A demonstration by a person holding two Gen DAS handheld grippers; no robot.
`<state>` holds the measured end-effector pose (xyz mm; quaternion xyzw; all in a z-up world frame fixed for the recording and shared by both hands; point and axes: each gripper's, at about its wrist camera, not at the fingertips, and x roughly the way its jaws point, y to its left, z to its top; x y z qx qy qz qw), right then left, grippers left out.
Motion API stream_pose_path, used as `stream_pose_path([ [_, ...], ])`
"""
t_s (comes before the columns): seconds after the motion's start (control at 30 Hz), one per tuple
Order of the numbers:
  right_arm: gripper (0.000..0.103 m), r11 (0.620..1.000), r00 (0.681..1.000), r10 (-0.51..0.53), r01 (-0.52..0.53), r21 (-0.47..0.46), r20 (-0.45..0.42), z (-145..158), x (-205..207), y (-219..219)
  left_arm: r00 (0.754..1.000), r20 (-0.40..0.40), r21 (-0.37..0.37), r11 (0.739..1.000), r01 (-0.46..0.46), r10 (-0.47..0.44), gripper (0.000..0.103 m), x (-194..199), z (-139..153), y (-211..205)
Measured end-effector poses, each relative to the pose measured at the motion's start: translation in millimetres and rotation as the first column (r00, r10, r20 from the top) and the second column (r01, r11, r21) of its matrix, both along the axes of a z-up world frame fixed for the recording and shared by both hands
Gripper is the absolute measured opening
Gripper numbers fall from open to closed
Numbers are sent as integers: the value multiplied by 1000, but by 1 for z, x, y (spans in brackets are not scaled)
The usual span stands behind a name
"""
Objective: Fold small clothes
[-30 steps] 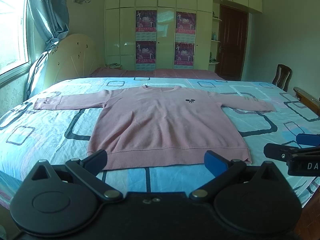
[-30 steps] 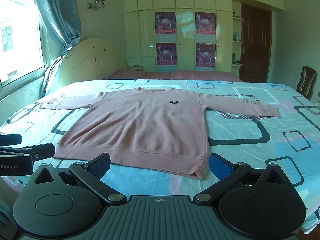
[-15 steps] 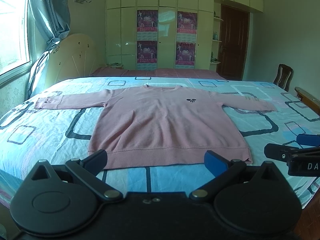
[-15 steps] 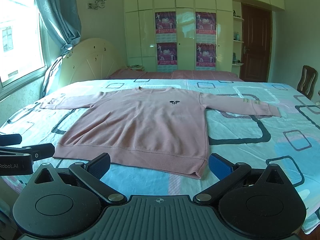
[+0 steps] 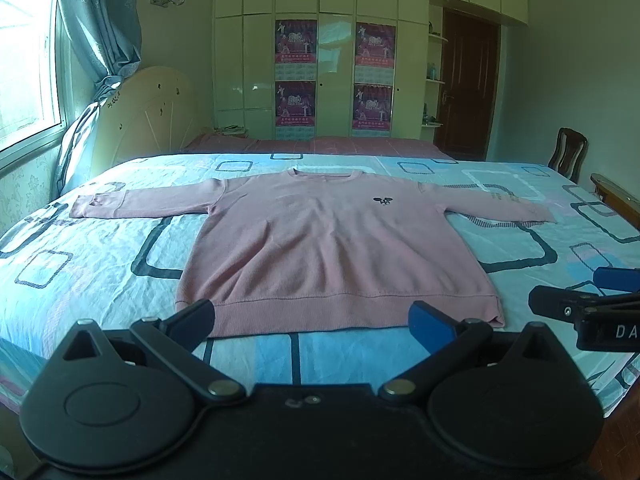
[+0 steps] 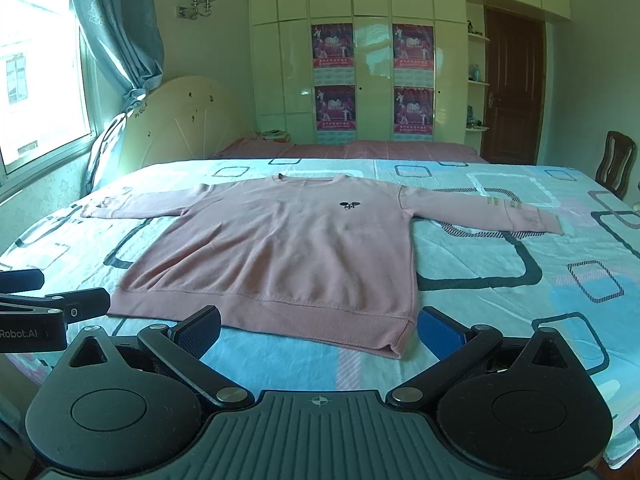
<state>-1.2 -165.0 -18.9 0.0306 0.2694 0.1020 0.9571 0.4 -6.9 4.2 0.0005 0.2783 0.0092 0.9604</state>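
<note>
A pink long-sleeved sweatshirt (image 5: 332, 240) lies flat and face up on the bed, sleeves spread to both sides, hem nearest me. It also shows in the right wrist view (image 6: 288, 248). My left gripper (image 5: 312, 320) is open and empty, just in front of the hem's middle. My right gripper (image 6: 320, 328) is open and empty, in front of the hem's right corner. Each gripper shows at the edge of the other's view: the right gripper (image 5: 588, 312) at the right, the left gripper (image 6: 48, 312) at the left.
The bed (image 5: 100, 264) has a blue sheet with square patterns. A cream headboard (image 5: 148, 116) and a window with a curtain (image 5: 104, 20) are at the left. A wardrobe (image 5: 332, 60) stands behind, a wooden chair (image 5: 568, 156) and the bed's wooden edge (image 5: 616, 200) at the right.
</note>
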Motion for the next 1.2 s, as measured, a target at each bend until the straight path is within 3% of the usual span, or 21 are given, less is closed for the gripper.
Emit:
stream_pose_path([
  [1.2, 103, 1000, 1000, 8, -8, -8, -8, -3, 5, -1, 1000, -1, -8, 1000, -12, 12, 102, 2, -1, 0],
])
